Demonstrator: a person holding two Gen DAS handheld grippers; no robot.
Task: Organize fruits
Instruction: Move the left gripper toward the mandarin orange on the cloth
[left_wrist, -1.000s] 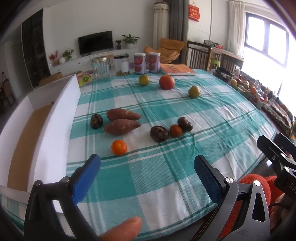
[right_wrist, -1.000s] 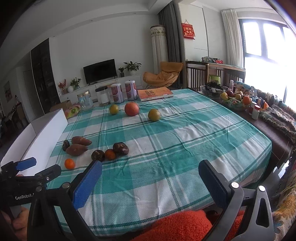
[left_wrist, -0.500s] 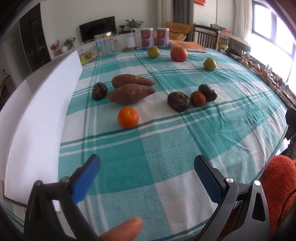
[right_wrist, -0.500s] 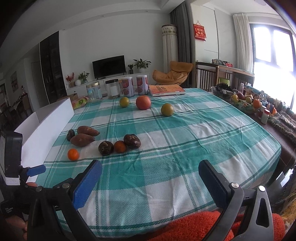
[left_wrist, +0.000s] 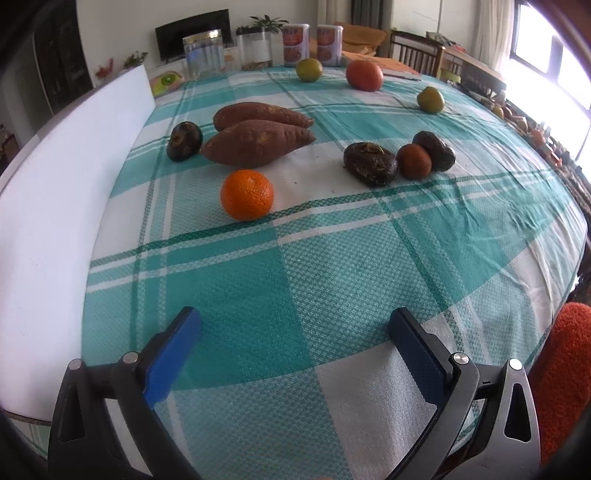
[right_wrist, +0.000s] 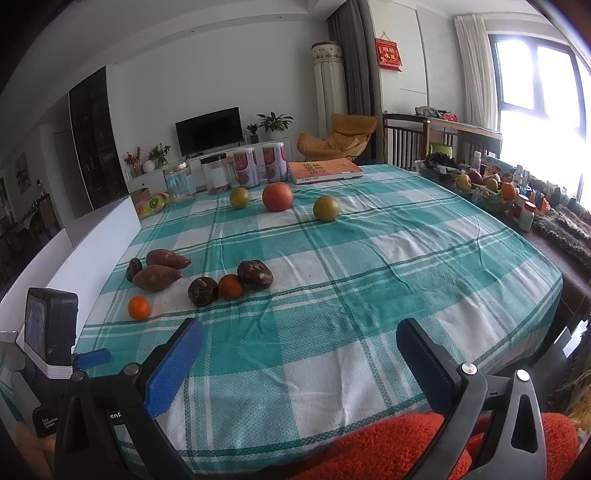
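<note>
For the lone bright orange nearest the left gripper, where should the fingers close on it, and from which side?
Grip the orange across its widest middle, coming straight forward and down with the open left gripper. It is round, so any pair of opposite sides works. It sits apart from the sweet potatoes behind it, with bare tablecloth on its left, right and near sides, which probably leaves room for both fingers.

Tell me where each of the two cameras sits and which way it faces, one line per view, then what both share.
Left wrist: on the left gripper, low over the teal checked tablecloth, facing the round orange mandarin and two brown sweet potatoes; its open blue-padded fingers show.
Right wrist: on the right gripper, higher and back at the table edge, facing the room; its open fingers, orange fuzzy sleeve and the left gripper show.
Shared: mandarin, sweet potatoes, tablecloth, white foam box wall.
</note>
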